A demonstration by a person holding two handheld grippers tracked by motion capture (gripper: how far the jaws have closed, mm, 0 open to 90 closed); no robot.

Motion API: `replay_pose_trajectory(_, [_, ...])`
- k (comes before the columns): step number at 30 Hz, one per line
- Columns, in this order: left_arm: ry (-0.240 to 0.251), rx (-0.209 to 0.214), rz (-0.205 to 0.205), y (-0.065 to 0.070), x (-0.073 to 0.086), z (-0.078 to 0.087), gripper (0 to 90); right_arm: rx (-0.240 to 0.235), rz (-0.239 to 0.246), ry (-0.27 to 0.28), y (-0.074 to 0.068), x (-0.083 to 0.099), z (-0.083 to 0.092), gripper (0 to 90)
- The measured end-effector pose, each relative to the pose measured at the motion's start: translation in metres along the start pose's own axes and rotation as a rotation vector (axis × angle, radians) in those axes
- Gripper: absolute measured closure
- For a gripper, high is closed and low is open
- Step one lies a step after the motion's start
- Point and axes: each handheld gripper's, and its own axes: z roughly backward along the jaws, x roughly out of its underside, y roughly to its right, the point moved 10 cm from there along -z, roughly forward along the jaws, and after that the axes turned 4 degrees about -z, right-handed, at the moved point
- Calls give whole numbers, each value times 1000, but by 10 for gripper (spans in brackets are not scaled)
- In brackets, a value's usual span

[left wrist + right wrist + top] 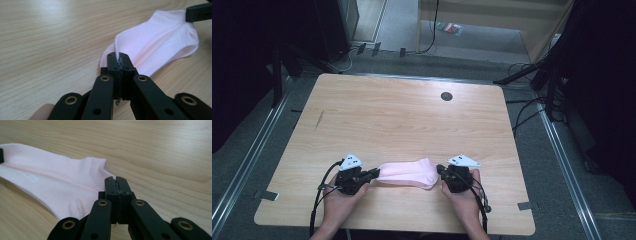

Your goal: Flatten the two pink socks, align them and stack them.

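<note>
Left gripper pinches pink sock end; right gripper pinches opposite end.

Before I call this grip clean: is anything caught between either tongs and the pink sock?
Nothing visible. The left tongs pinch one edge of the pink sock directly, and the right tongs are shut on its other end.

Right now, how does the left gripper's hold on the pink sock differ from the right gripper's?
The left gripper pinches a thin raised edge of the pink sock, which stands up between its jaws; at the right gripper the cloth lies flat and only a sliver shows between the jaws. The left gripper holds the sock's narrower end, the right gripper its wider end. Both are shut on the sock, low over the table.
</note>
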Motion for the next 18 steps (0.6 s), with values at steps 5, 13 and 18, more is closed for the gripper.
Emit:
replay_pose_trajectory(5, [-18,-9,-13,-2,3,1,900,-16,12,-6,-6,0,7,900])
replay_pose_trajectory(13, [23,-32,-29,-7,4,-5,605,-26,-2,-1,0,11,-8,630])
replay_pose_trajectory(18, [137,-83,-1,-24,-4,10,224,-30,-46,106,21,1,5,394])
